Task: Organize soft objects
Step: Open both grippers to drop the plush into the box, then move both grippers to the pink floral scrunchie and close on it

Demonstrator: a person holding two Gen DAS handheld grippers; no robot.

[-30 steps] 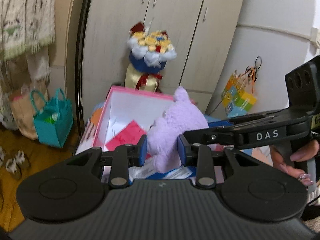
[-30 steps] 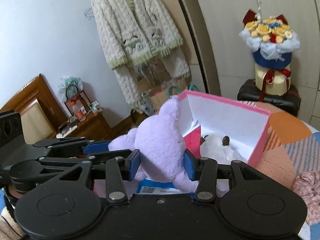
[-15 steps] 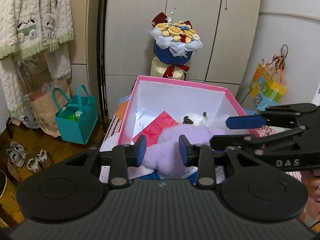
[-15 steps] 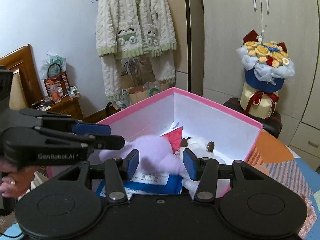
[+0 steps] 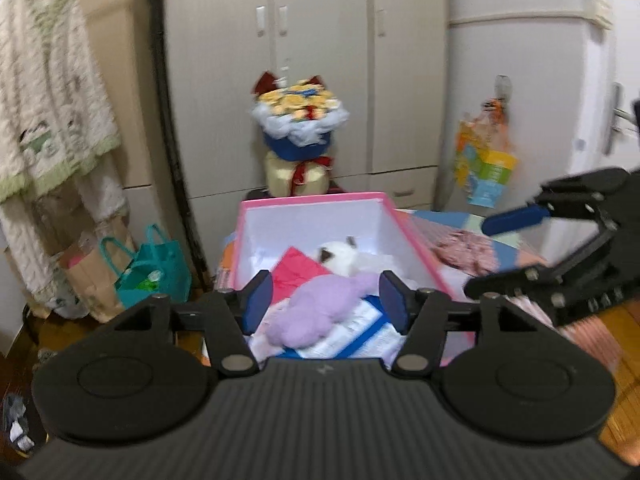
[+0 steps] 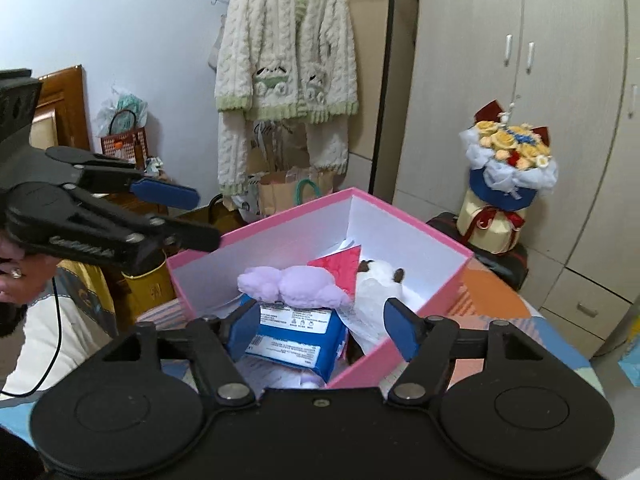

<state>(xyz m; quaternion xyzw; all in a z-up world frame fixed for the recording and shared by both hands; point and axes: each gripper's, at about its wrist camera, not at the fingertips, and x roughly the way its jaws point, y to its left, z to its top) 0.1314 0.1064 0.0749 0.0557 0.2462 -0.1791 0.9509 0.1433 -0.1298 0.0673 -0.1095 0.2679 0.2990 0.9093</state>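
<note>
The purple plush toy (image 6: pixel 294 286), clamped between both grippers a second ago, now lies released inside the pink box (image 6: pixel 404 216), resting on a blue-and-white packet (image 6: pixel 294 336) beside a white plush (image 6: pixel 374 286). The left gripper (image 5: pixel 326 306) and right gripper (image 6: pixel 320 330) are opening with nothing between their jaws (both drawn back from the box). Judgement: this placement is complete.
</note>
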